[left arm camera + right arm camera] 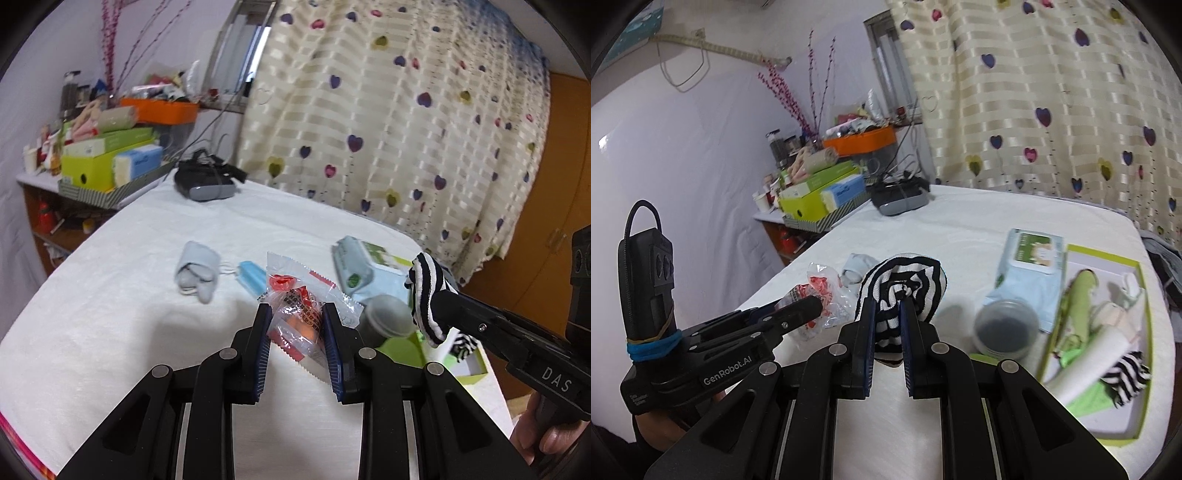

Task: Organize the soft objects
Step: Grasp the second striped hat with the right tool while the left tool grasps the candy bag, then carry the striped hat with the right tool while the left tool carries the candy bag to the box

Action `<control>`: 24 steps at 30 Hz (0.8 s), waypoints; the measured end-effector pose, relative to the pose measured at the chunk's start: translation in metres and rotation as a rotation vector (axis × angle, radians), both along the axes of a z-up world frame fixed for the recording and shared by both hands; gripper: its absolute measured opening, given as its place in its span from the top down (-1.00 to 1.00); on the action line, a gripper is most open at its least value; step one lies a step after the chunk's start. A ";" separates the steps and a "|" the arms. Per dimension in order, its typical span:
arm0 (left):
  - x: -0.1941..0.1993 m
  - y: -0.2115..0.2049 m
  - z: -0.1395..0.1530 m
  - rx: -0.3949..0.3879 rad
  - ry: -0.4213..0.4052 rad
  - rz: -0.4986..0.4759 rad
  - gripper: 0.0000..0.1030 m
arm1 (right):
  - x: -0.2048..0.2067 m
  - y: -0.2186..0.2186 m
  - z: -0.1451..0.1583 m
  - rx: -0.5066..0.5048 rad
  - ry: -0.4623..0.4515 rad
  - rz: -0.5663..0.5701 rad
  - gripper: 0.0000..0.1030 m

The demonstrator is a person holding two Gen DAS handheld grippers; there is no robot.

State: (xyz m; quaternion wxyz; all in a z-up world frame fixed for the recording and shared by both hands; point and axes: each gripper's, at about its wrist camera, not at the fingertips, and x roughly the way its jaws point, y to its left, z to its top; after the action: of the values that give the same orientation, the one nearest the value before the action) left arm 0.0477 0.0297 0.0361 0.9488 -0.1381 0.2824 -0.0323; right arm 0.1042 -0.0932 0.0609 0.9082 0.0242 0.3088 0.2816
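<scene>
The open green-rimmed cardboard box (1141, 280) at the table's right edge already holds a second striped sock, a green roll and a white roll. Outside it, to its left, lie the wipes pack (1030, 258), grey-lidded jar (1006, 328), pale blue sock (197, 273) and blue mask (251, 277).

The left gripper (297, 325), fingers part-closed, pinches a clear crinkly sachet with red print (295, 299), its long axis tilted up and left. The right gripper (886, 314), fingers nearly together, clamps a balled black-and-white striped sock (905, 277), lifted left of the box; no clear long axis.
</scene>
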 end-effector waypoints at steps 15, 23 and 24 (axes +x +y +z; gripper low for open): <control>0.005 -0.057 0.017 0.016 -0.038 -0.112 0.50 | -0.013 -0.070 0.012 0.039 -0.036 -0.130 0.74; 0.012 -0.094 0.023 0.022 -0.057 -0.197 0.50 | -0.018 -0.113 0.015 0.050 -0.040 -0.229 0.74; 0.014 -0.098 0.024 0.021 -0.056 -0.206 0.50 | -0.018 -0.118 0.014 0.050 -0.038 -0.242 0.74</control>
State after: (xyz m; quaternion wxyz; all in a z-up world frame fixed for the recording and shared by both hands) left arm 0.0613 -0.0678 0.0599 0.9493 -0.0972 0.2690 -0.1304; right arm 0.0857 -0.2117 0.0751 0.9403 0.0784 0.2792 0.1780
